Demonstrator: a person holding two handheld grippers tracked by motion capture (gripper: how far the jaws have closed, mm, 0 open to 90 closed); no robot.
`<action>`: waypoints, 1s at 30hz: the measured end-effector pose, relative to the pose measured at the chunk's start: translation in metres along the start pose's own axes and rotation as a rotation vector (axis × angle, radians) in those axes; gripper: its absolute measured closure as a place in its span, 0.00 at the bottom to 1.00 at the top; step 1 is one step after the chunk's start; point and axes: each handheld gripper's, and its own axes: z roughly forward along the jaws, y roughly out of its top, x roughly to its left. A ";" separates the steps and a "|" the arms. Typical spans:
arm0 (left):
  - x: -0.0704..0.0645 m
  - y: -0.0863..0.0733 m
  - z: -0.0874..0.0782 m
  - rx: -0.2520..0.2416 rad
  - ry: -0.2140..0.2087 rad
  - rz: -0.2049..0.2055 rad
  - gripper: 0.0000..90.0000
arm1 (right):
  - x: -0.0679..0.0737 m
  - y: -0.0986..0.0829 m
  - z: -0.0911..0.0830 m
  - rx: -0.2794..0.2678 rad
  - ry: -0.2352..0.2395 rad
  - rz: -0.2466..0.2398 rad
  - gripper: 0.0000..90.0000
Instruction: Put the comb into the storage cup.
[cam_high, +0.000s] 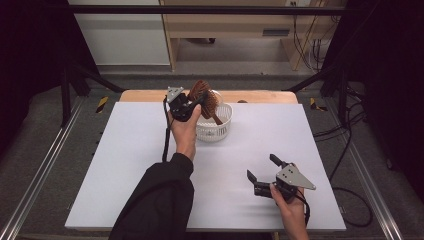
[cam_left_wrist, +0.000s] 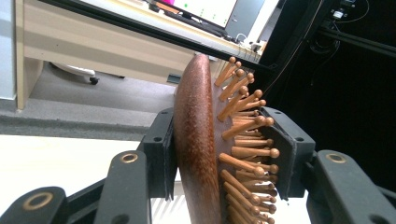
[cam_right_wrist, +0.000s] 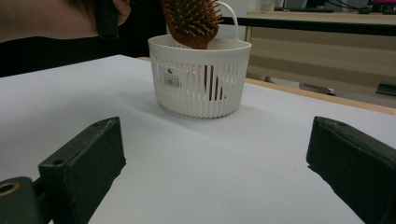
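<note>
From the high view, the left gripper (cam_high: 192, 104) held a wooden hairbrush (cam_high: 204, 97) head-up over the white basket (cam_high: 216, 129), handle inside. Its own view showed the jaws pinching the brush head, a secure hold. The right gripper (cam_right_wrist: 215, 172) rested spread on the desk (cam_right_wrist: 187, 154), probably idle.

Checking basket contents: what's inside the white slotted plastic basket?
The brown wooden hairbrush's handle stands inside the white slotted plastic basket, the head held above the rim by the left gripper. The basket floor is hidden.

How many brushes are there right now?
1. The brush is held in the left claw, its head above the basket and its handle down inside. The basket wall may hide something small lower down.
</note>
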 end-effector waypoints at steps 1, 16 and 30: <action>0.001 0.000 0.000 0.001 -0.001 0.001 0.55 | 0.000 0.000 0.000 -0.001 0.001 0.005 0.05; 0.011 -0.002 -0.006 0.007 -0.001 -0.013 0.54 | 0.001 0.000 0.001 0.004 0.000 0.006 0.05; 0.019 -0.004 -0.010 0.011 -0.014 -0.016 0.54 | 0.002 0.000 0.002 0.009 0.000 0.004 0.05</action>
